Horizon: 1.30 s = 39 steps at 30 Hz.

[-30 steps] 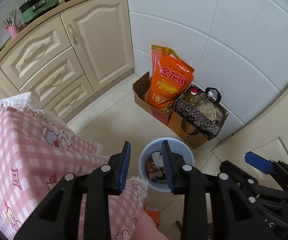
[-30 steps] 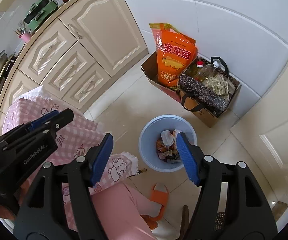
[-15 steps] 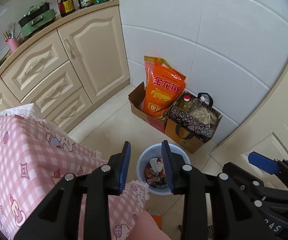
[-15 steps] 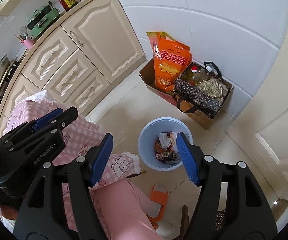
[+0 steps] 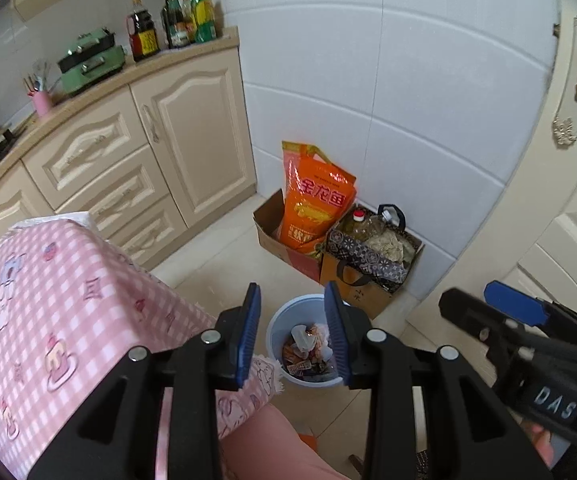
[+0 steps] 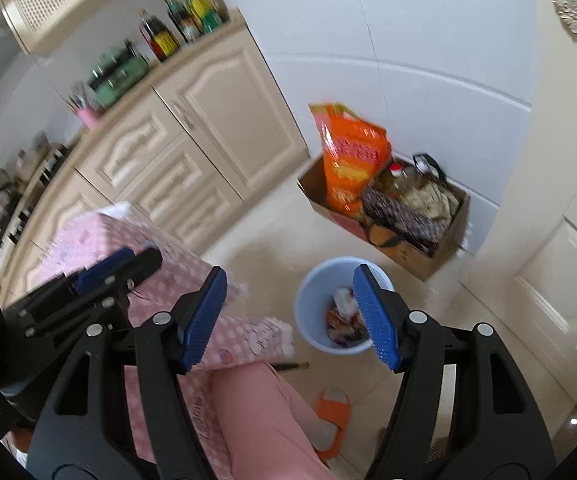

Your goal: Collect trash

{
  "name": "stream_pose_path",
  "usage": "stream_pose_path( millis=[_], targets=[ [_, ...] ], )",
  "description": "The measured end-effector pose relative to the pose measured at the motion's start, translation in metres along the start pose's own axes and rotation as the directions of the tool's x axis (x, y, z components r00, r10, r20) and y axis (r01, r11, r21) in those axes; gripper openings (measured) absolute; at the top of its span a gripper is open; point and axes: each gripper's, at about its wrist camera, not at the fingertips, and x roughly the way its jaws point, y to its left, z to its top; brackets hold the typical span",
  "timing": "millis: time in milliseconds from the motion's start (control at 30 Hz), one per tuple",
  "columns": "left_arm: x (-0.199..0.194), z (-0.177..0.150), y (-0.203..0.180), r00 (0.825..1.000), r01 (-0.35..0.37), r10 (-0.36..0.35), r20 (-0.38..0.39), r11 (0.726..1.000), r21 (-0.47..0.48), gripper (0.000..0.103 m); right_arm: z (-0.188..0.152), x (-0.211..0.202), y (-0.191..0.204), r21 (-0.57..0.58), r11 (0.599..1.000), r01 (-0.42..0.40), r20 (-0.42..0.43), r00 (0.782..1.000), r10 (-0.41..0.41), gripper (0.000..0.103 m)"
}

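A light blue trash bin [image 5: 278,322] stands on the tiled floor with wrappers and crumpled paper [image 5: 306,348] inside. My left gripper [image 5: 291,300] hovers high above it, its jaws opening with nothing between them. The bin [image 6: 312,300] and its trash [image 6: 342,314] also show in the right wrist view, under my right gripper [image 6: 290,276], which is open and holds nothing. Each gripper appears in the other's view: the right gripper [image 5: 508,310] at the right edge, the left gripper [image 6: 108,274] at the left.
A table with a pink checked cloth [image 5: 68,300] is at the left, cream cabinets [image 5: 192,132] behind it. A cardboard box with an orange bag [image 5: 314,204] and a patterned bag [image 5: 368,256] sits by the wall. A person's pink trouser leg [image 6: 264,412] and orange slipper [image 6: 332,408] are below.
Both grippers have risen and drawn back from the bin, which looks smaller now. The views tilted up, showing more counter, wall and door. The left jaws stand slightly wider.
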Motion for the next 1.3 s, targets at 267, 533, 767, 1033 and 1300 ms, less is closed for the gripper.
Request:
stream_pose_path(
  millis=[267,533,767,1033,1300],
  targets=[
    [-0.046,-0.026,-0.002,0.995,-0.032,0.033,0.099,0.999,-0.02,0.042,-0.019,-0.034,0.011,-0.056,0.996,-0.071,0.133,0.988,0.078,0.065],
    [-0.097,-0.057,0.005,0.973,-0.058,0.079,0.215,0.993,-0.101,0.045,-0.047,-0.076,0.027,-0.165,0.976,-0.139,0.276,0.944,0.181,0.065],
    [-0.141,-0.087,0.017,0.95,-0.066,0.118,0.288,0.98,-0.185,0.051,-0.074,-0.108,0.044,-0.296,0.945,-0.142,0.364,0.897,0.249,0.065],
    [-0.19,-0.113,0.019,0.919,-0.075,0.153,0.364,0.973,-0.221,0.061,-0.099,-0.148,0.059,-0.411,0.905,-0.106,0.464,0.83,0.308,0.066],
    [-0.22,-0.127,0.022,0.9,-0.084,0.182,0.397,0.964,-0.25,0.073,-0.105,-0.16,0.065,-0.447,0.881,-0.152,0.448,0.815,0.368,0.066]
  ],
)
